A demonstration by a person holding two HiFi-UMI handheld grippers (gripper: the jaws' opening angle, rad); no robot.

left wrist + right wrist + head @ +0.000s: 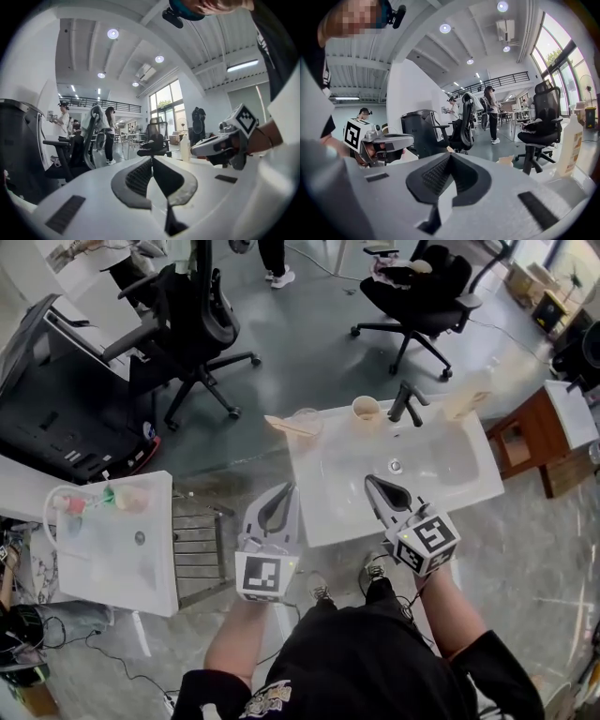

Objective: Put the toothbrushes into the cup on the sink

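A white sink (450,486) lies below me with a black tap (406,401) at its back edge. A beige cup (366,410) stands left of the tap. Further left, a clear cup (307,418) stands at the sink's back left corner, with a pale flat thing (287,426) beside it that I cannot identify. My left gripper (289,487) hovers just off the sink's left edge, jaws shut with nothing between them (152,159). My right gripper (368,480) hangs over the sink's front part, also shut and empty (450,155). Each gripper view shows the other gripper alongside.
A pale bottle (466,401) stands at the sink's back right. A second white basin (117,549) with pink and green items sits at the left, a wire rack (197,545) beside it. Office chairs (192,324), a black machine (56,399) and a wooden cabinet (525,442) surround the sink.
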